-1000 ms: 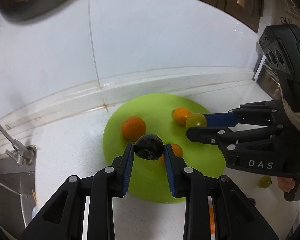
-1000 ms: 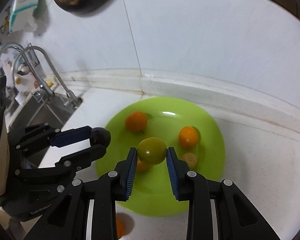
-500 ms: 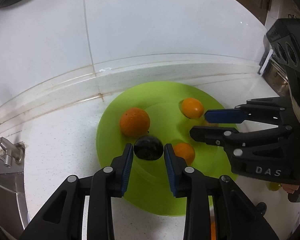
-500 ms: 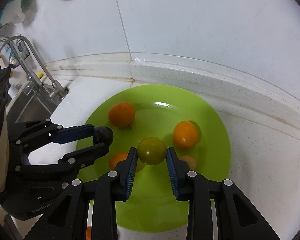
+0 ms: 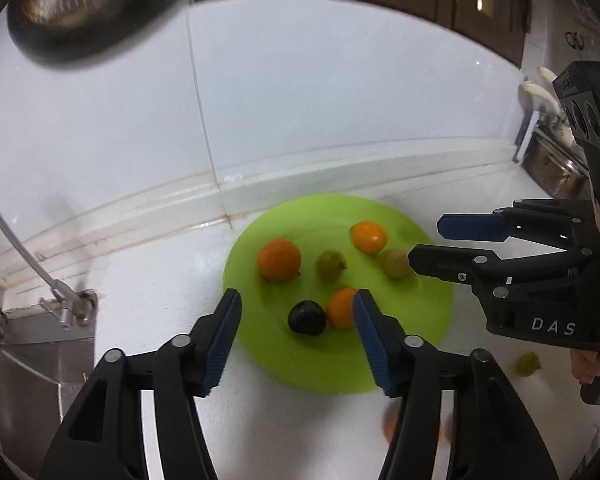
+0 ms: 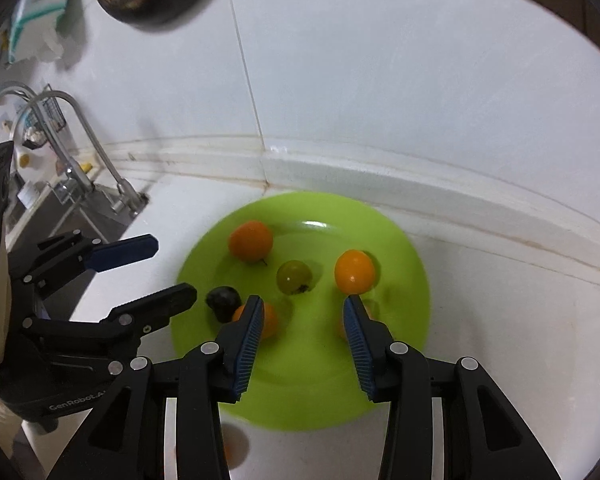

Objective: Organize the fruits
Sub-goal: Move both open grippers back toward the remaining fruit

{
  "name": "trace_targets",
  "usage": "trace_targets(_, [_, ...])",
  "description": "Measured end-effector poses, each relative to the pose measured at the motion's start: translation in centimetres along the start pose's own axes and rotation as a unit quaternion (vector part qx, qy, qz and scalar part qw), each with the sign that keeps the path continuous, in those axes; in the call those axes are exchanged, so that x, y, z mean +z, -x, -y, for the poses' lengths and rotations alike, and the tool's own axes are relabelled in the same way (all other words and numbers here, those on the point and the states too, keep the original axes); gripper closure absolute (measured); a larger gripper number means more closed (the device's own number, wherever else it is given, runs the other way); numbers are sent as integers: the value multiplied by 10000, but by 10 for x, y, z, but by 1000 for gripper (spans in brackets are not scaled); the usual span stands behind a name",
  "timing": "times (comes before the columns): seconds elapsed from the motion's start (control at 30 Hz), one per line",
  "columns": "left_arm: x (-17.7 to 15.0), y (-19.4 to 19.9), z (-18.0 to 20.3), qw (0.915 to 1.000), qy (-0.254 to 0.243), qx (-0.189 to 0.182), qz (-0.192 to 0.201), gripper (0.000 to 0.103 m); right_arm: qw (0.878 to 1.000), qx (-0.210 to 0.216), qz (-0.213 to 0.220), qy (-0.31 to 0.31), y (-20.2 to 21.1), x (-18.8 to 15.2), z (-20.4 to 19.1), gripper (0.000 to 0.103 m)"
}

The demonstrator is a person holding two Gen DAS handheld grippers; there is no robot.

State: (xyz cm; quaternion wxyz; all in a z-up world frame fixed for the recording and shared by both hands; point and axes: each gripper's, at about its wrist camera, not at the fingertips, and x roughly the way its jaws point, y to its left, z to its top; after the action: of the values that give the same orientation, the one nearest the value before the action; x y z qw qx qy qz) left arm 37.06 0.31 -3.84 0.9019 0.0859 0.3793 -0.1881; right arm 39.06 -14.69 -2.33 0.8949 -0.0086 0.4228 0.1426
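Observation:
A lime-green plate (image 5: 420, 344) (image 6: 404, 236) lies on the white counter with several small fruits on it. A dark plum (image 5: 307, 317) (image 6: 222, 300) rests beside a small orange (image 5: 342, 308). A green tomato (image 5: 330, 266) (image 6: 294, 277) lies near the middle, and a larger orange (image 5: 279, 259) (image 6: 251, 241) at the left. My left gripper (image 5: 296, 298) (image 6: 172, 270) hovers over the plate's near left edge. Its jaws are opening, with no pad on the plum below. My right gripper (image 6: 303, 306) (image 5: 428, 242) is also opening, empty, just short of the green tomato.
A green fruit (image 5: 527, 364) and an orange one (image 6: 228, 448) lie loose on the counter near the plate. A steel sink (image 5: 40, 360) with taps (image 6: 80, 152) is at the left. A dark sieve (image 5: 92, 4) hangs overhead against the white wall.
Both grippers were shut on fruit and have let go. The dark plum and the green tomato now lie on the plate. Both grippers have spread and pulled up and back.

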Motion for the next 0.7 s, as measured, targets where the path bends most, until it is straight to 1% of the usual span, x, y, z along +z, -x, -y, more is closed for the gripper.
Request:
trace_targets(0.07, [0,14,4,9999,-3,67,107,40,9999,-34,108,37,13,-2,-3,61])
trace_targets(0.17, [-3,34,12,9997,32,58,246,36,9993,-133,335,82,37,-7,-7,61])
trace_targets(0.23, [-5,44,17,9995,50,51,300,35,9985,-225,494,83,53,-12,-8,53])
trace_targets(0.27, [-7,49,20,9994,36,35,329,35,9981,-263,556,73,57,-13,-9,53])
trace_targets(0.37, [-13,65,30,9991,36,39,422,31,9965,-380,735,98,77,-21,-10,53])
trace_targets(0.4, [-15,70,33,9989,47,26,464,28,9957,-434,809,100,84,-25,-11,53])
trace_targets(0.5, [-23,84,40,9983,26,71,577,26,9939,-524,964,112,102,-36,-14,53])
trace_targets(0.6, [-32,95,45,9975,77,52,698,21,9930,-526,1054,88,114,-47,-17,53])
trace_targets(0.7, [-40,104,54,9971,79,49,749,20,9926,-507,1103,35,123,-61,-18,53])
